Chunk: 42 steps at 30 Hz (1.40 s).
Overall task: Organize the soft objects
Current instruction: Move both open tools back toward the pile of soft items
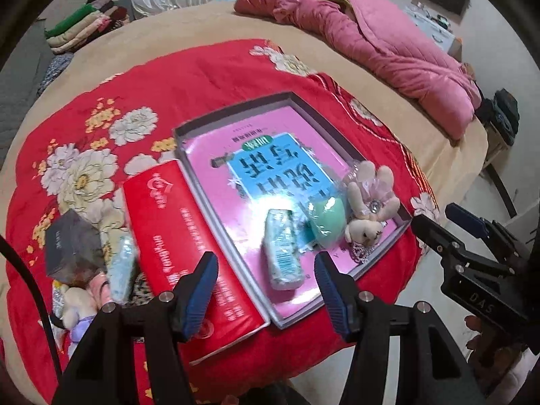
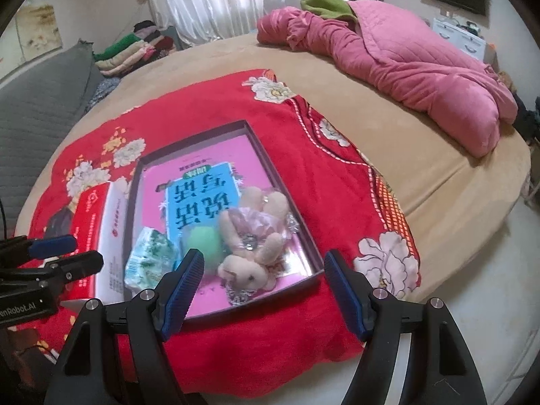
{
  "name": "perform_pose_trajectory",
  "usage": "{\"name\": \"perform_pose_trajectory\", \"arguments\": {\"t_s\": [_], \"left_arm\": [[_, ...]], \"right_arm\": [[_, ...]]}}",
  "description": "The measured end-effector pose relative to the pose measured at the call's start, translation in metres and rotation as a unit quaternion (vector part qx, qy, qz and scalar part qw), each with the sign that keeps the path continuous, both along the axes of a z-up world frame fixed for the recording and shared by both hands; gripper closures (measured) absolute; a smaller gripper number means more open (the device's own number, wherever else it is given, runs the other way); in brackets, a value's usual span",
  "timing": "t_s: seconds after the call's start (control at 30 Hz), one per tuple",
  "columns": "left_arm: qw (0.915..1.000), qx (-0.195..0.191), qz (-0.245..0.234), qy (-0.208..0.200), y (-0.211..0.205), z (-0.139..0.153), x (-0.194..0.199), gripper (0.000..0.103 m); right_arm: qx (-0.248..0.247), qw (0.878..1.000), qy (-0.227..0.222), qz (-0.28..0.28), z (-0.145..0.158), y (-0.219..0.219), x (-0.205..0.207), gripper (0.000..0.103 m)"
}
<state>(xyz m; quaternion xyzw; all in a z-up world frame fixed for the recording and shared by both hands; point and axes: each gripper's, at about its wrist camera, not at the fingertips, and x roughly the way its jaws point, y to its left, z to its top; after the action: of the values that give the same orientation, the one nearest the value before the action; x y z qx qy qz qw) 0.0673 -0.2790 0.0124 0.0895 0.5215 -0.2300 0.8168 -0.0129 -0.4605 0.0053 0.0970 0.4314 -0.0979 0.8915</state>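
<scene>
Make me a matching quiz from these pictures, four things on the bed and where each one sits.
Things:
1. green sponge
2. tissue pack
3. red box
4. pink quilt

Places:
A. far side of the bed
B. outside the tray, along its left edge
C. in the tray, touching the plush bunny
D. in the tray, nearest the left claw

Pairs: 1-C, 2-D, 3-B, 4-A

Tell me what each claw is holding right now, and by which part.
Nothing is held. The left claw and right claw both stand open and empty above the tray.
</scene>
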Motion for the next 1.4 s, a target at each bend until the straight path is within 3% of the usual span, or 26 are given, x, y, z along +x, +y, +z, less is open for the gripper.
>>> {"name": "perform_pose_trajectory", "arguments": {"t_s": [0.33,0.43,0.67,1.4], "left_arm": [[0.9994,-0.012,0.031,-0.011,0.041,0.012,0.002,0.043],[0.9991,-0.014,0.037,-0.014,0.052,0.015,0.001,0.043],[0.9980,-0.018,0.055,-0.026,0.077,0.024,-0.005,0.043],[0.9914,-0.017,0.125,-0.035,0.171,0.023,-0.020,0.043]], "right_arm": [[-0.024,1.000,-0.009,0.016,0.017,0.026,0.003,0.028],[0.001,1.000,-0.019,0.023,0.022,0.031,0.003,0.028],[-0.005,0.999,-0.025,0.036,0.031,0.051,0.006,0.027],[-0.011,0.991,-0.046,0.125,0.052,0.154,0.019,0.027]]}}
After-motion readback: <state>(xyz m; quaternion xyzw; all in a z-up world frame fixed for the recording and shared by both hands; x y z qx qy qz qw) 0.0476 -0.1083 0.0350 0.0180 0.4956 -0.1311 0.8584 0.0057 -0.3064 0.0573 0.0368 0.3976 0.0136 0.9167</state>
